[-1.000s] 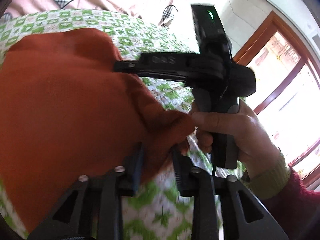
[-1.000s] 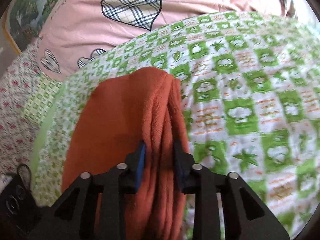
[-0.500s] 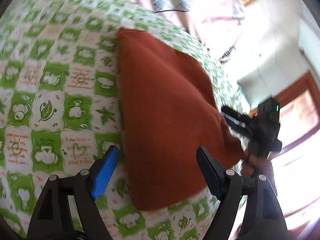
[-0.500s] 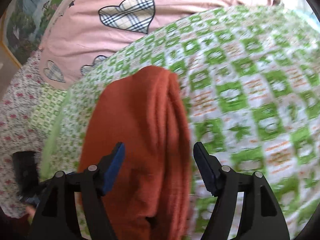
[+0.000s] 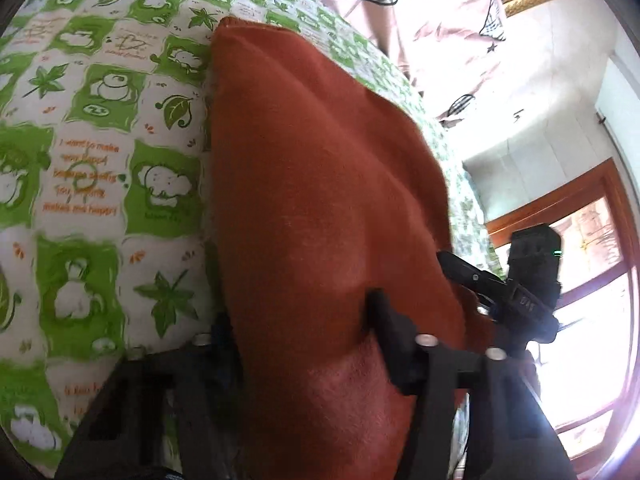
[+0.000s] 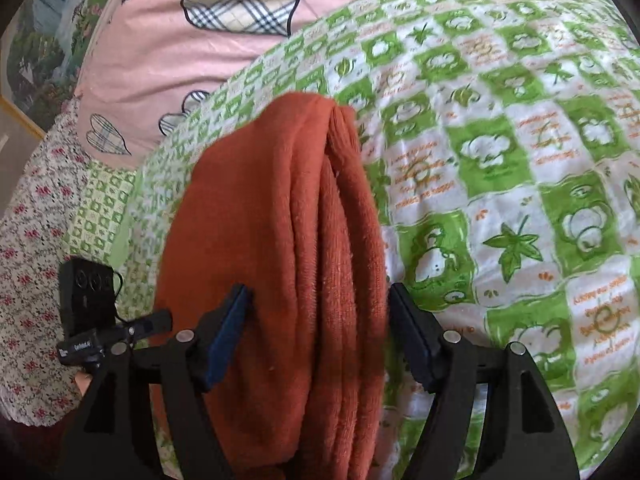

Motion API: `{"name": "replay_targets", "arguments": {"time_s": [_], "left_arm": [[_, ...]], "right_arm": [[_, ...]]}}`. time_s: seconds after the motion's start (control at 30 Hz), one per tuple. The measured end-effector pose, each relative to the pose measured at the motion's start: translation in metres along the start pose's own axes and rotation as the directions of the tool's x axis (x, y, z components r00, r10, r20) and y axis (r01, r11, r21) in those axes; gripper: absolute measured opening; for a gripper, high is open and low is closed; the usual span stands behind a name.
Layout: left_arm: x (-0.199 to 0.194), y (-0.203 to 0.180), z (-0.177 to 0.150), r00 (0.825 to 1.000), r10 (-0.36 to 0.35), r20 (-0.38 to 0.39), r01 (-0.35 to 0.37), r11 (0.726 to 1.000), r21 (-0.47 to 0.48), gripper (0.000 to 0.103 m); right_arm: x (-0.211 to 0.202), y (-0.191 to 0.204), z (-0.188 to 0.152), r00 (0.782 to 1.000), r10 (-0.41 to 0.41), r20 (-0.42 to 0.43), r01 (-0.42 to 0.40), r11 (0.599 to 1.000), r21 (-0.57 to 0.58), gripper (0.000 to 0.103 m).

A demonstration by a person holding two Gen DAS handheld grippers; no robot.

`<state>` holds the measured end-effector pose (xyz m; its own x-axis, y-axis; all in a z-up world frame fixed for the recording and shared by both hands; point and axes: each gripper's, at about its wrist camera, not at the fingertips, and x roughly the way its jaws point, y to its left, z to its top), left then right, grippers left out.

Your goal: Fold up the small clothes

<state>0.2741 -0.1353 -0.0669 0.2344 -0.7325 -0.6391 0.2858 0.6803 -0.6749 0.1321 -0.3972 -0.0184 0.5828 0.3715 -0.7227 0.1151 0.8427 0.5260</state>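
A folded rust-orange garment (image 5: 312,184) lies on a green and white patterned bedspread (image 5: 100,168). In the left wrist view my left gripper (image 5: 300,332) straddles its near end, jaws open, the left finger partly hidden under the cloth's edge. In the right wrist view the garment (image 6: 280,220) shows stacked folded layers along its right side, and my right gripper (image 6: 320,312) is open with its jaws on either side of those layers. The right gripper also shows in the left wrist view (image 5: 520,296), and the left gripper in the right wrist view (image 6: 100,332).
A pink quilt with plaid hearts (image 6: 192,40) lies beyond the bedspread. A floral sheet (image 6: 28,232) is at the left. A wood-framed window (image 5: 580,280) is bright at the right of the left wrist view.
Both grippers let go of the garment and opened a second ago. Since then the left gripper has moved in over the garment's near end, and the right has come closer around the folded edge.
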Motion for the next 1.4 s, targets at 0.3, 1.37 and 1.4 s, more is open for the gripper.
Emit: {"name": "replay_targets", "arguments": {"time_s": [0.3,1.37,1.4], "left_arm": [[-0.071,-0.012,-0.014,0.994,0.008,0.114,-0.019,0.995,0.098,0.023],[-0.203,0.151,0.001,0.963,0.115,0.242,-0.074,0.982,-0.174,0.048],[-0.202,0.155,0.013,0.962,0.122,0.246,-0.077,0.98,-0.185,0.045]], "right_arm": [[-0.004,0.04,-0.016,0.987,0.152,0.049,-0.154,0.987,0.035,0.026],[0.049,0.15,-0.075,0.979,0.203,-0.035,-0.205,0.976,-0.077,0.046],[0.046,0.15,-0.075,0.979,0.203,-0.025,-0.204,0.976,-0.074,0.046]]}}
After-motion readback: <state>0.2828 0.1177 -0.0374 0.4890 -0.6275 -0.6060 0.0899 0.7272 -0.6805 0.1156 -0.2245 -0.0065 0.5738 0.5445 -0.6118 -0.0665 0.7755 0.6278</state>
